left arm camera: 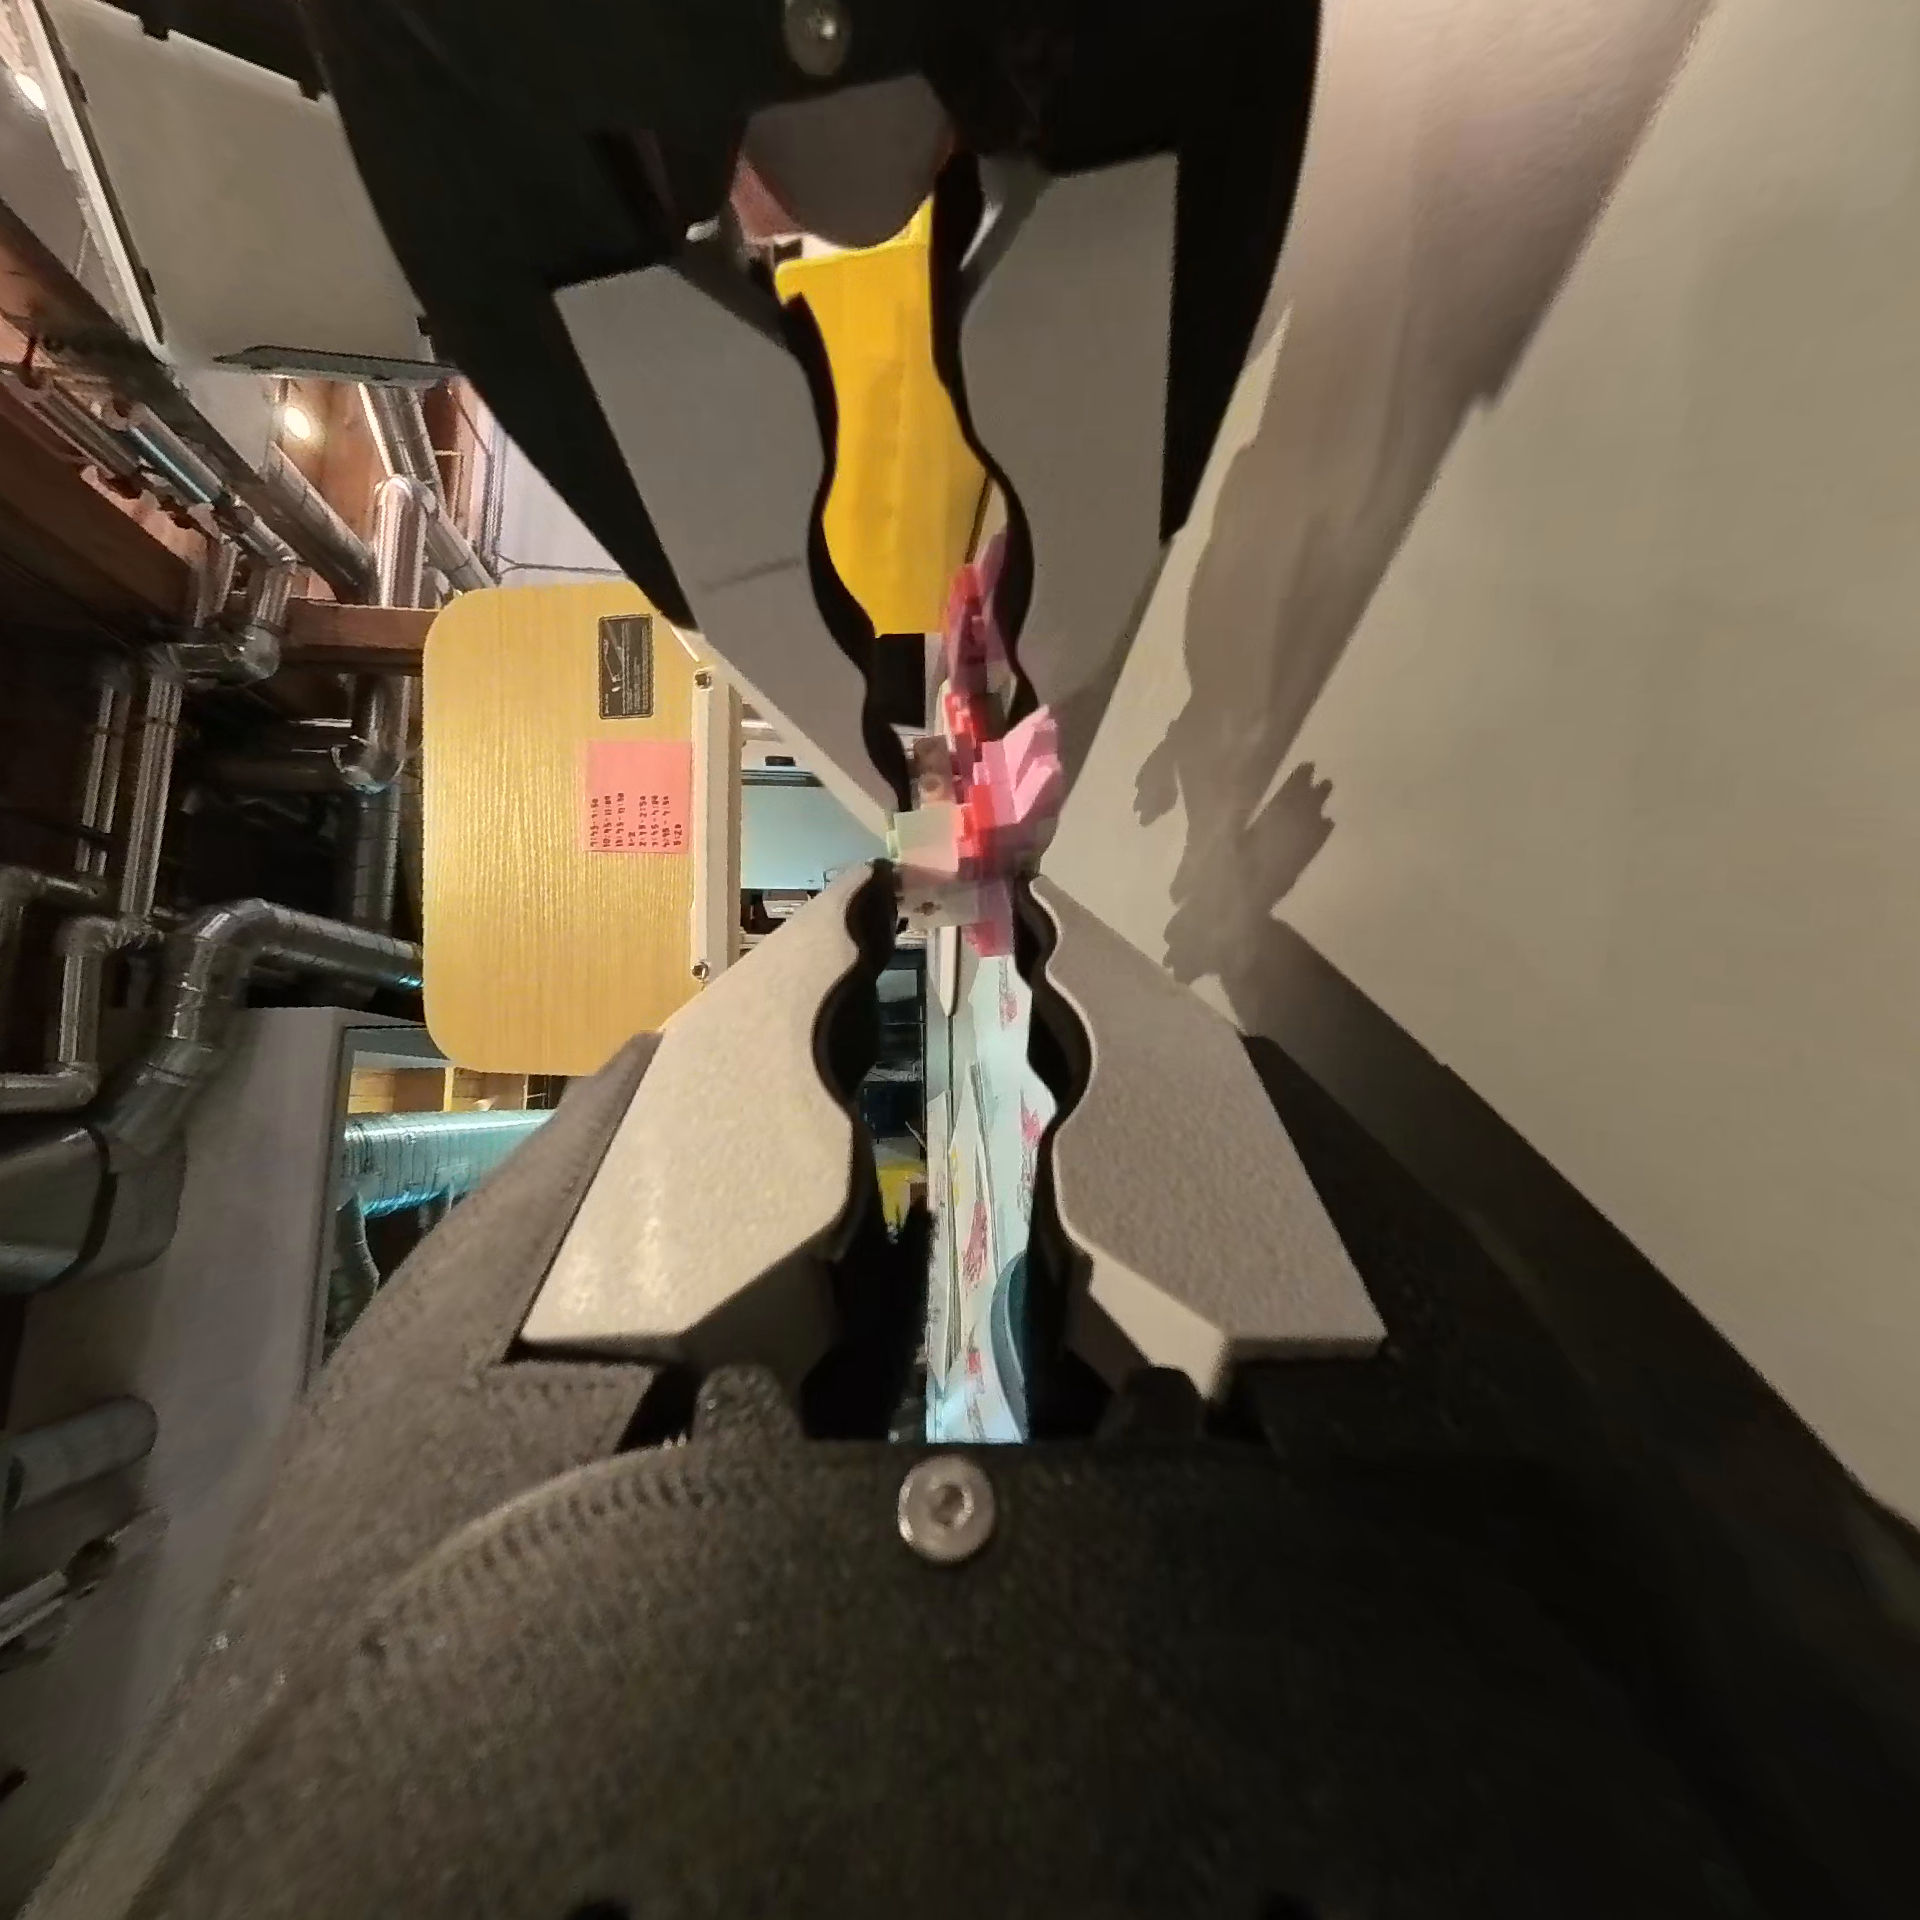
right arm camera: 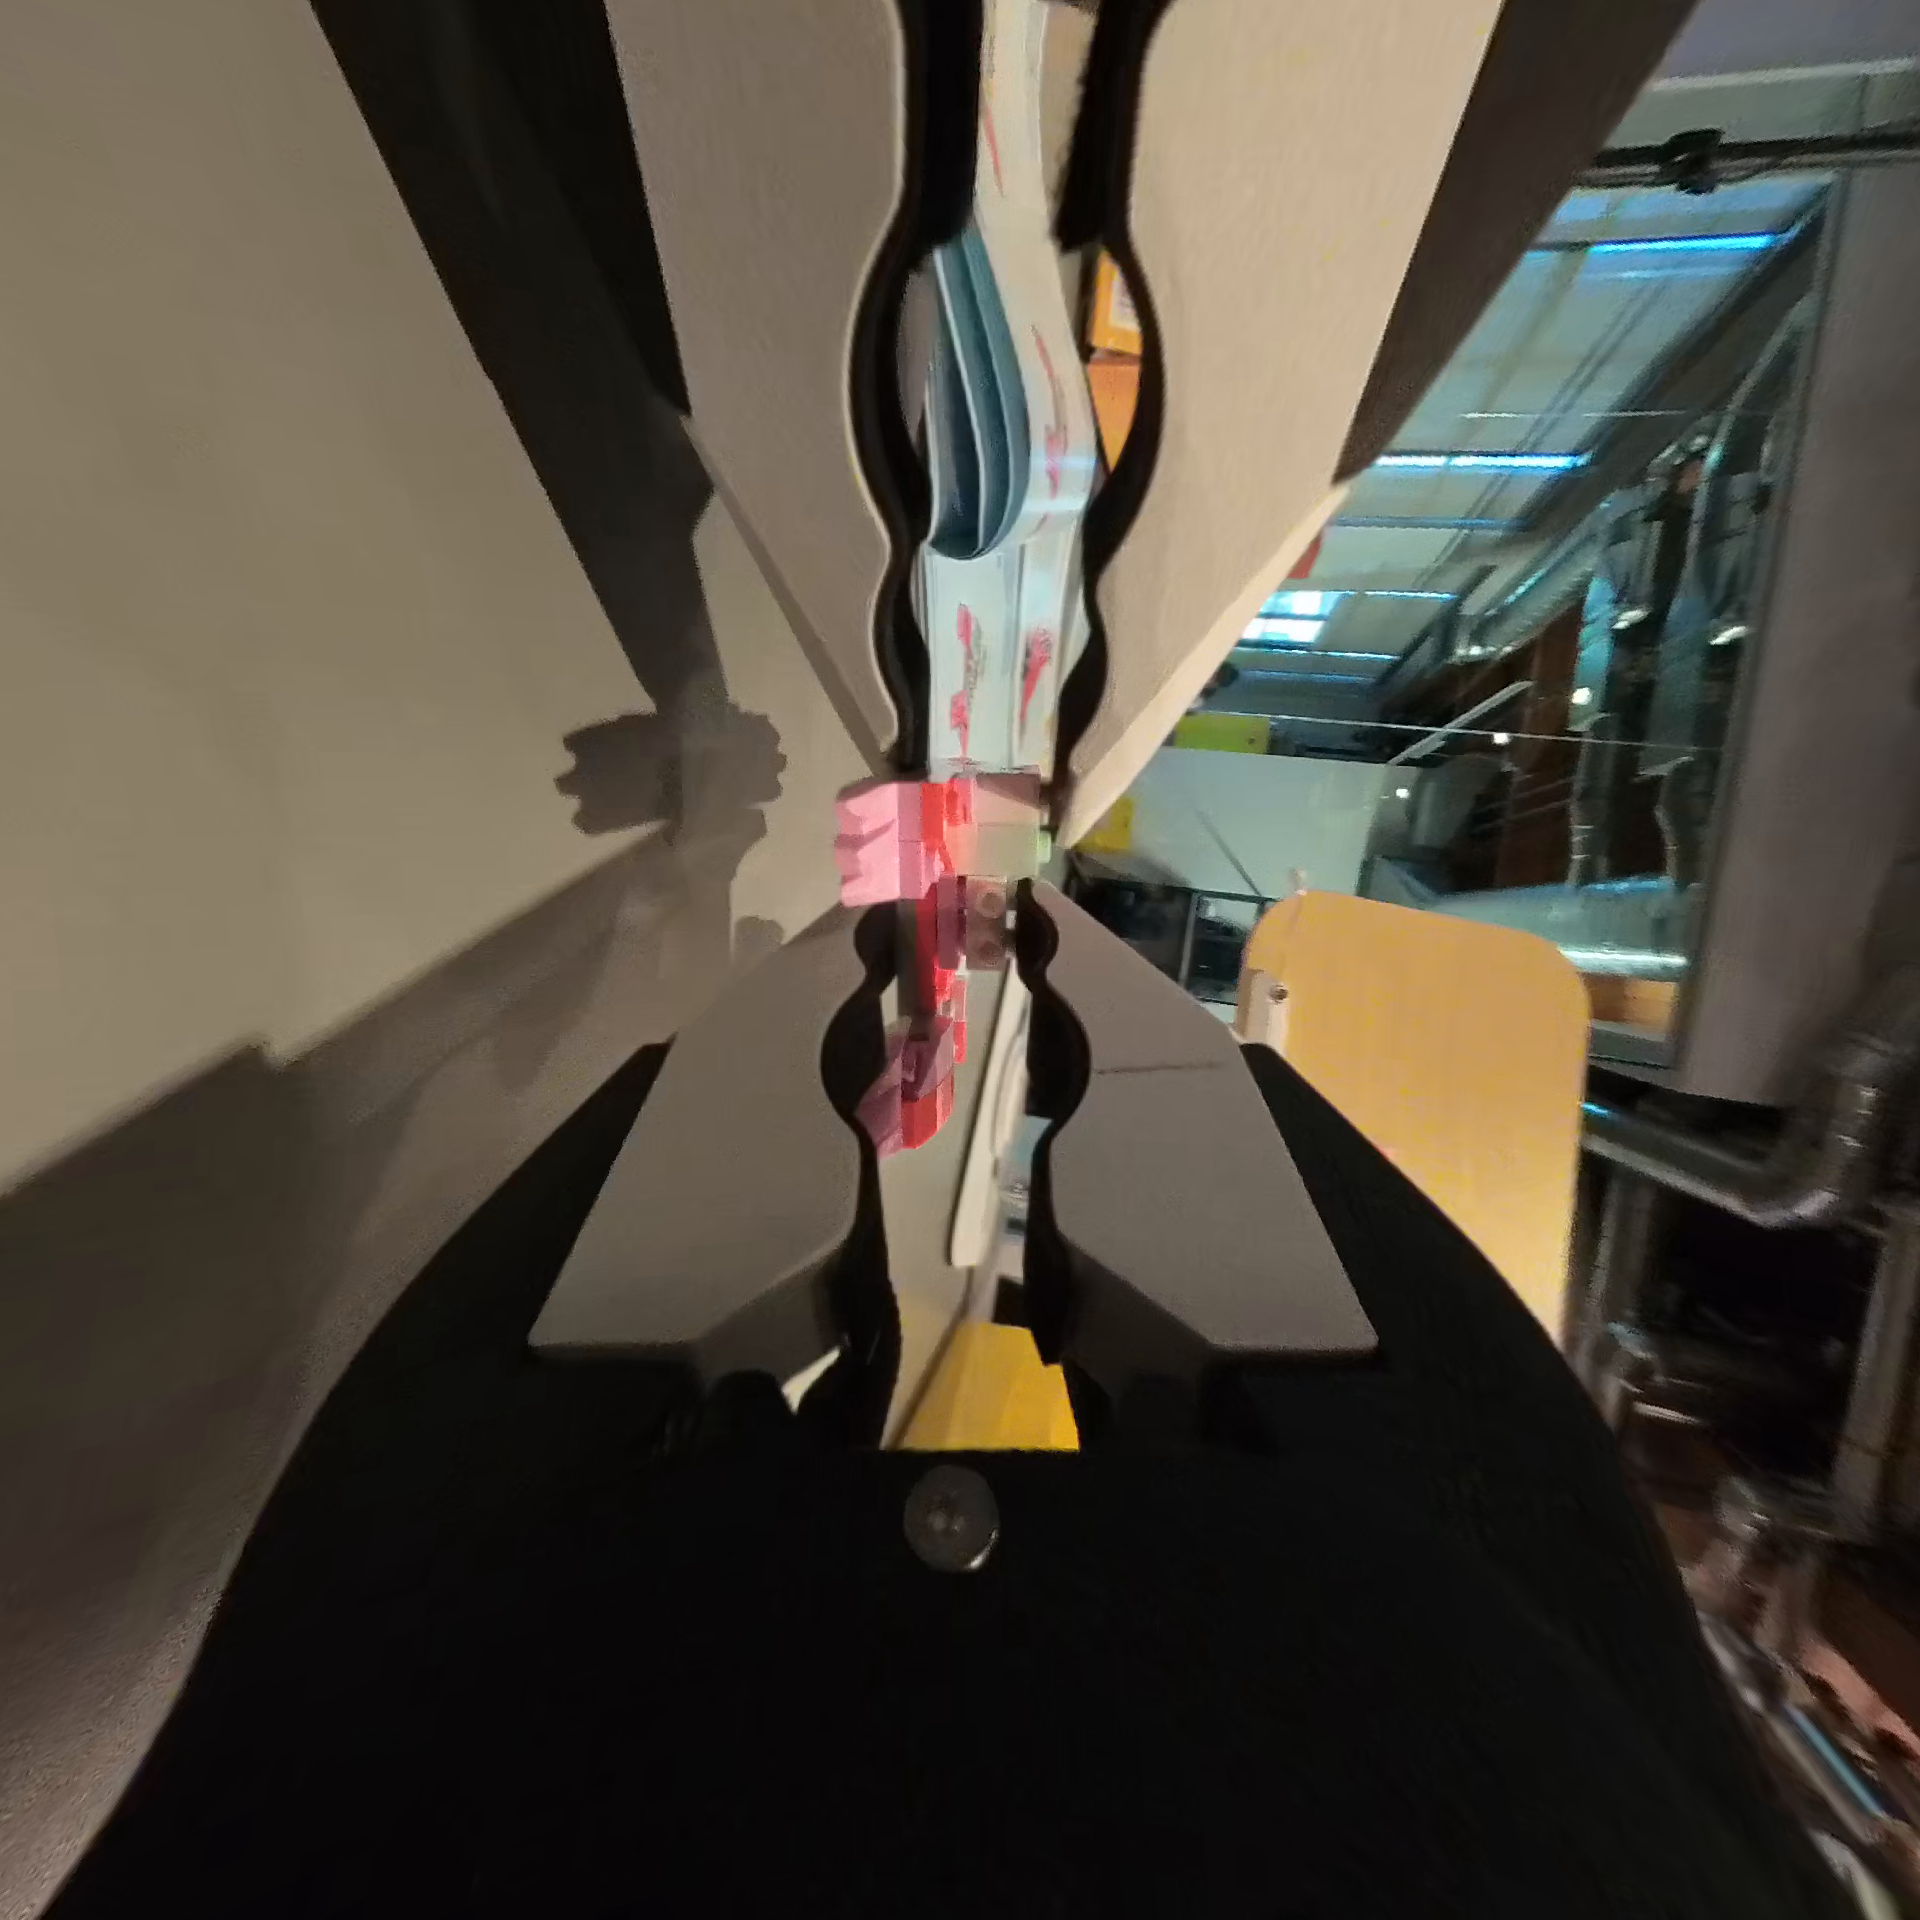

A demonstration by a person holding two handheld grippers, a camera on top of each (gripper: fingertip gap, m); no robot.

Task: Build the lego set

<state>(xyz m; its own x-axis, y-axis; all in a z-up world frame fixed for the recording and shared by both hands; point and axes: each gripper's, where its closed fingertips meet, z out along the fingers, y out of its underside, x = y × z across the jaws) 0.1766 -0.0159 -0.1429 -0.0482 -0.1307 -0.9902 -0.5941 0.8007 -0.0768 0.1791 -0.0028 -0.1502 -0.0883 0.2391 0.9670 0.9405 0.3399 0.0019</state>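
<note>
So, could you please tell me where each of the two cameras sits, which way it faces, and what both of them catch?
Left wrist view: sits on the left gripper, looking along its fingers at the pink lego build at their tips; the opposing gripper enters from the top.
Right wrist view: sits on the right gripper, looking along its fingers at the pink lego build; the other gripper comes down from above.
Shared: the lego build, both grippers tip to tip, the instruction booklet and the white table.
</note>
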